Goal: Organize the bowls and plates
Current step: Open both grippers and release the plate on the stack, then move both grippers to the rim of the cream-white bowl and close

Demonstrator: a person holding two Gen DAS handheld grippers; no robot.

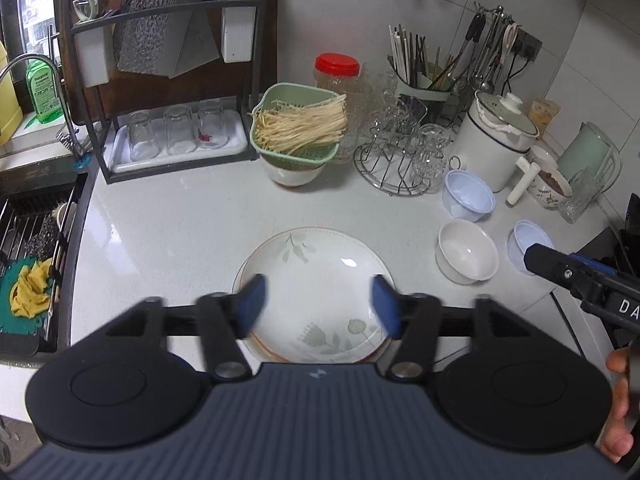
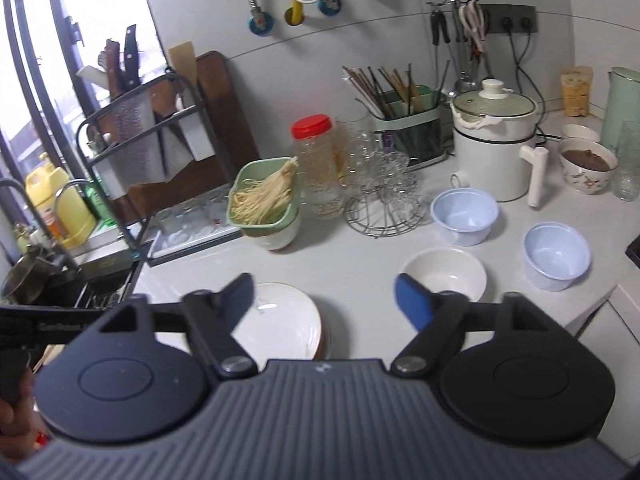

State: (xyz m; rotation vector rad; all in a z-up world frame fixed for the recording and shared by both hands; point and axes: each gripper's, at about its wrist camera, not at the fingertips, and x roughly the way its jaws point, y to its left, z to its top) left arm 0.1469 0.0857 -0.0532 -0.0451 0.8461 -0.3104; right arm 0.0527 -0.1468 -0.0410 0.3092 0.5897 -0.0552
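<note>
A white plate with leaf prints (image 1: 316,280) rests on top of another plate on the pale counter; in the right wrist view the plate stack (image 2: 280,316) lies low left of centre. My left gripper (image 1: 320,306) hovers over the top plate, open, its blue pads apart and touching nothing. My right gripper (image 2: 324,300) is open too, above bare counter between the plates and a white bowl (image 2: 444,274). That white bowl (image 1: 466,250) stands right of the plates. Two pale blue plastic bowls (image 2: 464,214) (image 2: 556,254) sit beyond it.
A green strainer of noodles (image 1: 298,124) sits on a white bowl behind the plates. A wire rack of glassware (image 1: 404,152), a white cooker (image 1: 496,136) and a bowl of brown food (image 2: 586,164) crowd the back right. The sink (image 1: 36,248) lies left.
</note>
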